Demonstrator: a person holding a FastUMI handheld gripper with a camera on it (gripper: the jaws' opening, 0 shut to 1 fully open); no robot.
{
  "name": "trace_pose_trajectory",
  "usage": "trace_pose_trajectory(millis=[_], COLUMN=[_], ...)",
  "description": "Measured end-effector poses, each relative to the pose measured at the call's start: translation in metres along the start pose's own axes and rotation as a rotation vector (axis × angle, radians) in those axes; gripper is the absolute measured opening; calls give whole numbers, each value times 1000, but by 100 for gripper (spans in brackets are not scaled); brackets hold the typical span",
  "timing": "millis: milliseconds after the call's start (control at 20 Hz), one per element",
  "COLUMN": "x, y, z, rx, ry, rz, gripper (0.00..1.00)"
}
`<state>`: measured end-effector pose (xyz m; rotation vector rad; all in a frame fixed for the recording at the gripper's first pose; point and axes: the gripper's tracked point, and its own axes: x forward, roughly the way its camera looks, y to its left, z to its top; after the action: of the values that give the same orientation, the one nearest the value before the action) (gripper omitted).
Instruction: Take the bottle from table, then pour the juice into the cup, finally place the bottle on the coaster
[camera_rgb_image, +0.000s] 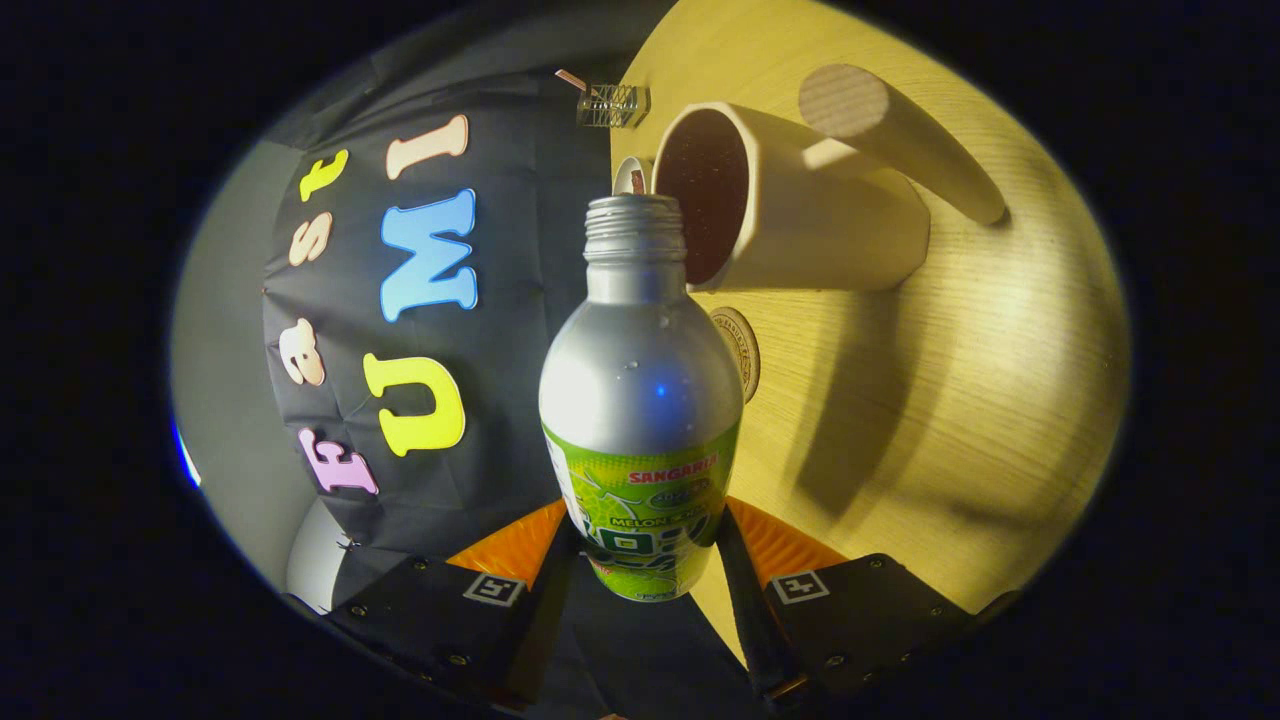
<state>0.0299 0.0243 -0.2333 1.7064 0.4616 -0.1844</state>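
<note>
The gripper (640, 545) clamps both fingers on the bottle (640, 400), tipped sideways so its uncapped mouth meets the cup (800, 215) rim for pouring; the coaster (741, 350) waits nearby

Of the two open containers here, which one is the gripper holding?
The silver bottle, capless, clamped between the gripper fingers; the cream cup stands free on the table beyond.

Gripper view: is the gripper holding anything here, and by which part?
Yes. The gripper is shut on the bottle, both fingers pressing its lower, labelled body, with the open neck tipped toward the cup.
</note>
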Motion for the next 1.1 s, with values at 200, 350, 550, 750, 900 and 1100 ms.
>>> trace_pose_trajectory(millis=[200,350,550,750,900,1100], x=[0,2,3,4,4,5], y=[5,8,12,16,18,22], z=[-2,-3,-7,-7,-6,-7], rx=[40,81,112,152,175,205], ry=[10,12,33,40,41,42], rz=[4,11,25,31,34,38], gripper=[75,75,75,75,75,75])
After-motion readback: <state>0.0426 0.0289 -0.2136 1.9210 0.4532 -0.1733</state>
